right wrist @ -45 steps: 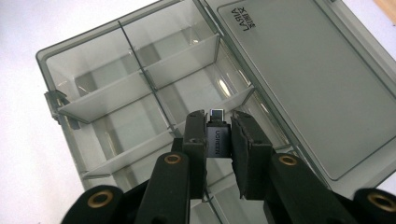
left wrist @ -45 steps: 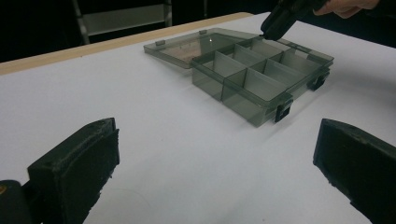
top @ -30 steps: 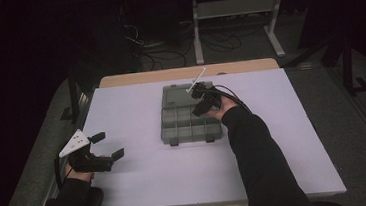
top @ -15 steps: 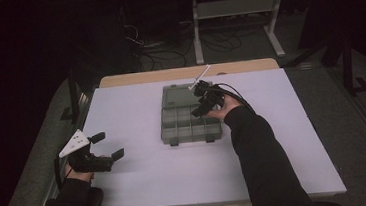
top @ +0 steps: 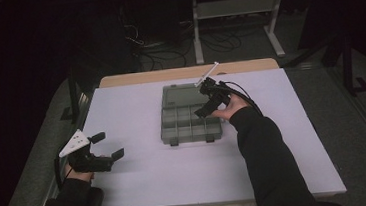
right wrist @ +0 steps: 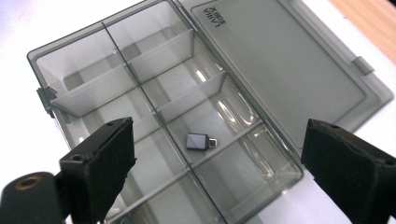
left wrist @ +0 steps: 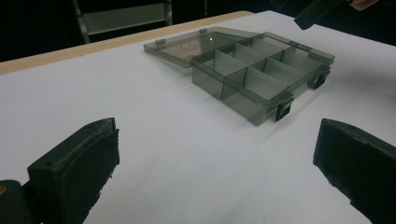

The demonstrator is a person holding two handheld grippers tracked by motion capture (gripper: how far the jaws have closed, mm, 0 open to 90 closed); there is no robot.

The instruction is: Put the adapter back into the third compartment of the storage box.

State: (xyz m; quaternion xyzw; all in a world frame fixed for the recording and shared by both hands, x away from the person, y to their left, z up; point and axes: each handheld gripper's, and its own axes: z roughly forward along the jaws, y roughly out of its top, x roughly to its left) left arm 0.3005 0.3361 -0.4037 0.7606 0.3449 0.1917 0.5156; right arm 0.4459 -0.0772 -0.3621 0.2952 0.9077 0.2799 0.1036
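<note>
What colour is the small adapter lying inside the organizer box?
Dark grey with a silver plug, clearest in the right gripper view: adapter.

small dark adapter [right wrist: 200, 141] – flat in open organizer box [right wrist: 84, 60] compartment

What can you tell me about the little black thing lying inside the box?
The little black thing looks like a small plug adapter: a dark, flat, boxy body with a short silvery metal tip at one end. It lies flat and slightly askew on the floor of one compartment of the see-through grey plastic box, next to the hinge side. It seems to touch only the compartment floor. Nothing holds it.
</note>
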